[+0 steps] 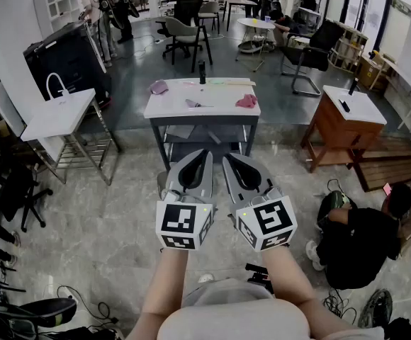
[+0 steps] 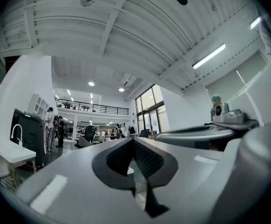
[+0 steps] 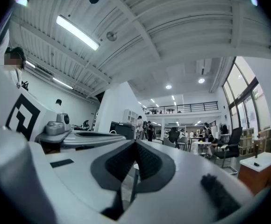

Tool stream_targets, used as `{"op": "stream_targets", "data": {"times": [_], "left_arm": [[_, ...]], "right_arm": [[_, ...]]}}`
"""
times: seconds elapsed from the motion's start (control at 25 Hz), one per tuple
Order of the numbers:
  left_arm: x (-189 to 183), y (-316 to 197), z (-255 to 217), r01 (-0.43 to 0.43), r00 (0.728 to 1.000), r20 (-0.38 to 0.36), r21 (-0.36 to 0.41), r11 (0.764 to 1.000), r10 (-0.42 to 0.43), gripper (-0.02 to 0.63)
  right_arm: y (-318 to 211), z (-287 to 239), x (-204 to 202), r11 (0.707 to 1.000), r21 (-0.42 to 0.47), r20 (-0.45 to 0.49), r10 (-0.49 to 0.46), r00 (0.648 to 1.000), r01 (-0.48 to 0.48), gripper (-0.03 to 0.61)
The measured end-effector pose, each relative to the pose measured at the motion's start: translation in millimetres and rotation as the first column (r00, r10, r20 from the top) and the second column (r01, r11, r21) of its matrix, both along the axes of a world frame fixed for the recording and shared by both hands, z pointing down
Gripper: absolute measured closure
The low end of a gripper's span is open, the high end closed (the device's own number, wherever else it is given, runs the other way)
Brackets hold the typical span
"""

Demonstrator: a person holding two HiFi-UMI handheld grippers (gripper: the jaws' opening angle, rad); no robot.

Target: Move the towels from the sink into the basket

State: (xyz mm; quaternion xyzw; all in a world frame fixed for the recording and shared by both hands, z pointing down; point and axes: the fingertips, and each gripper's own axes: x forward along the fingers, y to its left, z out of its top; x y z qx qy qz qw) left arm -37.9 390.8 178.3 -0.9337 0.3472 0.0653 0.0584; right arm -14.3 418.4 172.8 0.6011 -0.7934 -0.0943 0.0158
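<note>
In the head view my left gripper (image 1: 205, 154) and my right gripper (image 1: 227, 159) are held side by side at waist height, both pointing forward, both shut and holding nothing. Ahead of them stands a white-topped table (image 1: 212, 109) with one pink towel (image 1: 159, 87) at its back left and another pink towel (image 1: 246, 100) at its right edge. A white sink stand (image 1: 49, 119) with a curved faucet (image 1: 55, 83) is at the left. The left gripper view shows my left gripper (image 2: 133, 142) with its jaws together; in the right gripper view my right gripper (image 3: 135, 144) is likewise closed. I see no basket.
A dark bottle (image 1: 202, 71) and small flat items stand on the table. A wooden cabinet (image 1: 341, 126) is at the right, and a person in black (image 1: 361, 236) sits on the floor near it. Cables and chair bases lie at the left floor edge. Chairs and people fill the far room.
</note>
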Motion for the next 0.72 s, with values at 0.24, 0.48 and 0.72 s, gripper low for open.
{"op": "stream_targets", "data": {"times": [0.24,0.48,0.72], "left_arm": [[-1,-3,3,-0.011,1.000,0.008,-0.007,1.000,0.011,0.623],[-1,-21,3,-0.023,1.000,0.007,-0.016,1.000,0.023,0.623],[-6,-51,11,-0.030,1.000,-0.003,-0.023,0.999,0.030,0.623]], "right_arm": [[-3,4,-3,1.000,0.001,0.005,-0.009,1.000,0.009,0.566],[-20,4,-2,1.000,0.008,0.033,-0.015,0.999,0.015,0.566],[-48,14,-1,1.000,0.011,0.051,0.005,0.999,-0.005,0.566]]}}
